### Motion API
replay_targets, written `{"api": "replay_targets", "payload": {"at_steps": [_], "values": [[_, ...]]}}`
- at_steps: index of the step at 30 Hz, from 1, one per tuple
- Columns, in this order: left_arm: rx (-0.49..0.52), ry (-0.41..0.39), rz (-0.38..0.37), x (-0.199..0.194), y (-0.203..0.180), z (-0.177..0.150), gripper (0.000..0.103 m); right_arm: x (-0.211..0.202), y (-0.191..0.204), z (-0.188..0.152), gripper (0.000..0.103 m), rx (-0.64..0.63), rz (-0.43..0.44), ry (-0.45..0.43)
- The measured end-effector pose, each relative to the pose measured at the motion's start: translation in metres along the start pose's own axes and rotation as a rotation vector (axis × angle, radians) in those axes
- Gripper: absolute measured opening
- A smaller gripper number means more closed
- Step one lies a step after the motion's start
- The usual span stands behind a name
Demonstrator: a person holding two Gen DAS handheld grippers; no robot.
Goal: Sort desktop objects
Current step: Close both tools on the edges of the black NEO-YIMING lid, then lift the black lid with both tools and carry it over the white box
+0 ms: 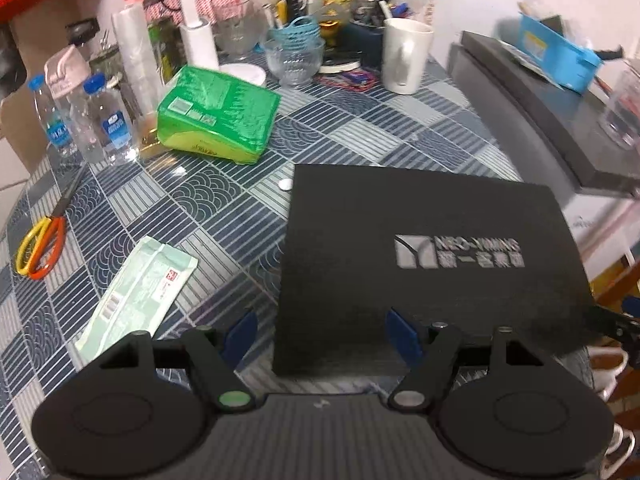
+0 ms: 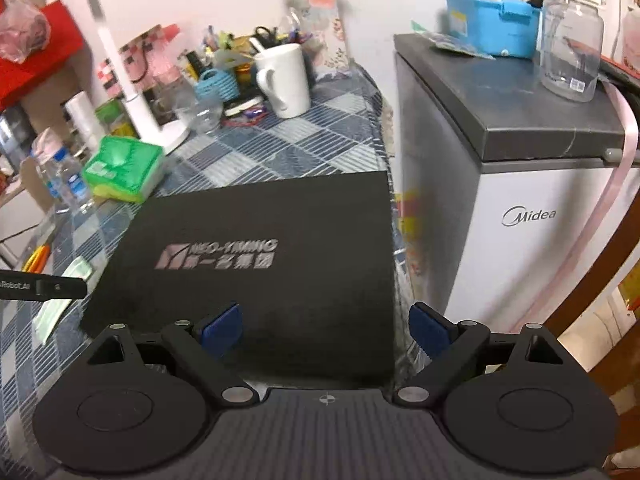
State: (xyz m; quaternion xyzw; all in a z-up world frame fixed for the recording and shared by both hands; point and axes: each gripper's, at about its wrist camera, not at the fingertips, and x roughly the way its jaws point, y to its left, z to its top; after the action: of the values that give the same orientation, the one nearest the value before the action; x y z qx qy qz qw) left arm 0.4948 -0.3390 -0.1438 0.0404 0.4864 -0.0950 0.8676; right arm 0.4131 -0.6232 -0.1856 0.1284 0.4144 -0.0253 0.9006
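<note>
A black mat with a grey logo (image 1: 420, 256) (image 2: 256, 256) lies on the blue patterned tablecloth (image 1: 224, 208). My left gripper (image 1: 322, 334) hangs open over the mat's near left edge, nothing between its blue pads. My right gripper (image 2: 326, 330) is open above the mat's near right corner, also empty. Left of the mat lie a pale green flat packet (image 1: 136, 292), orange and yellow scissors (image 1: 42, 250) and a green tissue pack (image 1: 218, 114) (image 2: 124, 172). A white mug (image 1: 406, 56) (image 2: 286, 80) stands at the back.
Water bottles (image 1: 100, 120), a glass bowl (image 1: 294, 60), a white lamp base (image 2: 160, 128) and a cluttered pen holder crowd the table's back. A grey Midea fridge (image 2: 520, 216) stands right of the table, with a blue box (image 2: 492, 24) and clear bottle (image 2: 570, 48) on top.
</note>
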Motion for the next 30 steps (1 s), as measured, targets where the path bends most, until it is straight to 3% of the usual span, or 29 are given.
{"api": "replay_targets", "payload": {"at_steps": [5,10,15,22,26,28,30], "values": [[-0.049,0.023,-0.026,0.030,0.017,0.013,0.085,0.026,-0.011,0.005,0.091,0.033,0.002,0.022],[-0.053,-0.001,-0.097,0.052,0.029,0.023,0.085,0.045,-0.014,0.005,0.091,0.021,0.002,0.024],[-0.112,-0.007,-0.115,0.071,0.043,0.030,0.085,0.056,-0.014,0.008,0.091,0.004,-0.010,0.013],[-0.066,-0.027,-0.169,0.083,0.033,0.030,0.085,0.068,-0.018,0.015,0.091,0.003,0.002,-0.005],[-0.108,-0.038,-0.208,0.089,0.034,0.030,0.086,0.074,-0.023,0.017,0.091,0.031,0.039,-0.003],[-0.134,-0.039,-0.222,0.092,0.035,0.029,0.090,0.076,-0.024,0.017,0.091,0.037,0.058,-0.004],[-0.154,-0.027,-0.236,0.097,0.035,0.028,0.103,0.077,-0.025,0.016,0.093,0.043,0.074,-0.003]]}}
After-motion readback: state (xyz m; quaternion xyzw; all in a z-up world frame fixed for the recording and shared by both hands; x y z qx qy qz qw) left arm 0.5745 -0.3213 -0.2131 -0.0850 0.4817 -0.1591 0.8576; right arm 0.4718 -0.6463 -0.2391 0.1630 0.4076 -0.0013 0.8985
